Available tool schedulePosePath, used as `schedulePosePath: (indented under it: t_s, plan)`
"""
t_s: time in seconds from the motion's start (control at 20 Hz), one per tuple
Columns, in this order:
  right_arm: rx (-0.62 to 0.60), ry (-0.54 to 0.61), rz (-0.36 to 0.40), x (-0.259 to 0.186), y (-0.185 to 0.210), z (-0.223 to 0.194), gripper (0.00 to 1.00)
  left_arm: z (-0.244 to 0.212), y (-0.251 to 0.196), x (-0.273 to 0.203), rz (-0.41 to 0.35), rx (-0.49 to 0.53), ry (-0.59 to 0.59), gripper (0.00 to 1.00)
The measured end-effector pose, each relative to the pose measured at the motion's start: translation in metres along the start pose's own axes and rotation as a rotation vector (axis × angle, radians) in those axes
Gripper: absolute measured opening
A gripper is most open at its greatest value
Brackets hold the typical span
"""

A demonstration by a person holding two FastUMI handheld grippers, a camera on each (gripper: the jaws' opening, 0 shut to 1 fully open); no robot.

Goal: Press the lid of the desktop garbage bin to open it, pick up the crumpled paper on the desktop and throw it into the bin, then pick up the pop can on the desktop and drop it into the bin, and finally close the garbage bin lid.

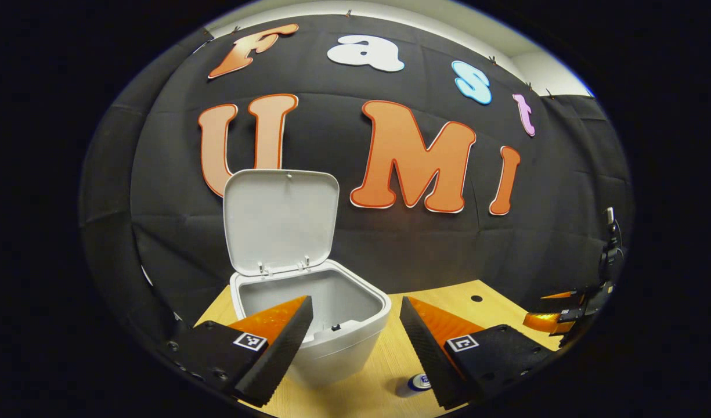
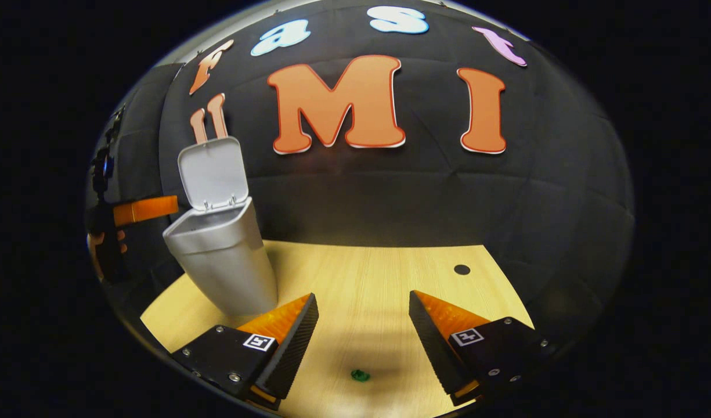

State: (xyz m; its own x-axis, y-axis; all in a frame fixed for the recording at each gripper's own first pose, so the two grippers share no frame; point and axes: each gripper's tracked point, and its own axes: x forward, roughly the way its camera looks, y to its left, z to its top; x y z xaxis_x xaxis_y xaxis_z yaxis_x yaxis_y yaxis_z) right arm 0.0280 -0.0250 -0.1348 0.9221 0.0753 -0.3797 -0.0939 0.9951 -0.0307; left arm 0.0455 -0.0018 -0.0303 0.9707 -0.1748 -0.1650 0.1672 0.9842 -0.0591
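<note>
Bin (image 1: 332, 325) on the counter (image 2: 378, 278) stands lid (image 1: 281, 220) up. Pop can (image 1: 414, 383) lies just below the left tool (image 1: 355, 325) — both tools gape wide, empty. Can step, I'd judge — lower, straddle, squeeze.

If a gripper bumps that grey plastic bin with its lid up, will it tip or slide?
The grey plastic bin looks thin-walled and light, so it probably slides on the smooth wooden tabletop. Its upright lid and narrower base may favour tipping backward.
</note>
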Motion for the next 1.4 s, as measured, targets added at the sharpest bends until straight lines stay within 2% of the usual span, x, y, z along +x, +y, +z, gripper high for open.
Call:
schedulePosePath:
  t_s: [0.15, 0.35, 0.5, 0.65, 0.75, 0.95, 1.0, 1.05, 1.1, 1.15, 1.2, 1.25, 1.3, 1.35, 1.4]
  plan:
    - [-0.029, 0.144, 0.005, 0.015, 0.0, -0.05, 0.94, -0.016, -0.001, 0.002, -0.021, -0.013, 0.035, 0.96]
    - [-0.084, 0.364, 0.019, 0.032, -0.002, -0.127, 0.95, -0.032, -0.001, 0.004, -0.036, 0.019, 0.068, 0.95]
    - [-0.078, 0.512, 0.036, 0.027, -0.005, -0.165, 0.96, -0.042, 0.001, 0.003, -0.04, 0.055, 0.088, 0.95]
    - [-0.038, 0.601, 0.039, 0.023, -0.007, -0.172, 0.96, -0.052, 0.004, -0.001, -0.036, 0.09, 0.109, 0.95]
    - [-0.051, 0.632, 0.036, 0.021, -0.009, -0.176, 0.96, -0.053, 0.008, -0.004, -0.031, 0.114, 0.118, 0.95]
    - [-0.098, 0.663, 0.019, 0.027, -0.009, -0.181, 0.95, -0.051, 0.011, -0.004, -0.028, 0.098, 0.115, 0.94]
    - [-0.099, 0.68, 0.026, 0.026, -0.008, -0.183, 1.0, -0.048, 0.01, -0.004, -0.032, 0.089, 0.11, 0.94]
    - [-0.1, 0.69, 0.038, 0.028, -0.005, -0.185, 0.93, -0.046, 0.008, -0.005, -0.038, 0.08, 0.105, 0.94]
    - [-0.103, 0.696, 0.041, 0.026, -0.003, -0.187, 0.9, -0.044, 0.007, -0.005, -0.04, 0.077, 0.103, 0.94]
    - [-0.114, 0.693, 0.038, 0.027, -0.002, -0.186, 0.76, -0.044, 0.007, -0.006, -0.041, 0.08, 0.101, 0.94]
    - [-0.123, 0.694, 0.035, 0.028, -0.001, -0.187, 0.8, -0.042, 0.007, -0.007, -0.041, 0.084, 0.099, 0.94]
    - [-0.124, 0.698, 0.027, 0.028, -0.001, -0.187, 0.68, -0.042, 0.005, -0.007, -0.044, 0.086, 0.095, 0.94]
    - [-0.122, 0.699, 0.022, 0.028, -0.002, -0.188, 0.63, -0.041, 0.004, -0.007, -0.048, 0.085, 0.092, 0.94]
    - [-0.121, 0.7, 0.017, 0.029, -0.003, -0.188, 0.45, -0.042, 0.003, -0.008, -0.047, 0.082, 0.095, 0.94]
    - [-0.114, 0.707, 0.022, 0.029, -0.003, -0.188, 0.49, -0.042, 0.003, -0.009, -0.049, 0.079, 0.097, 0.94]
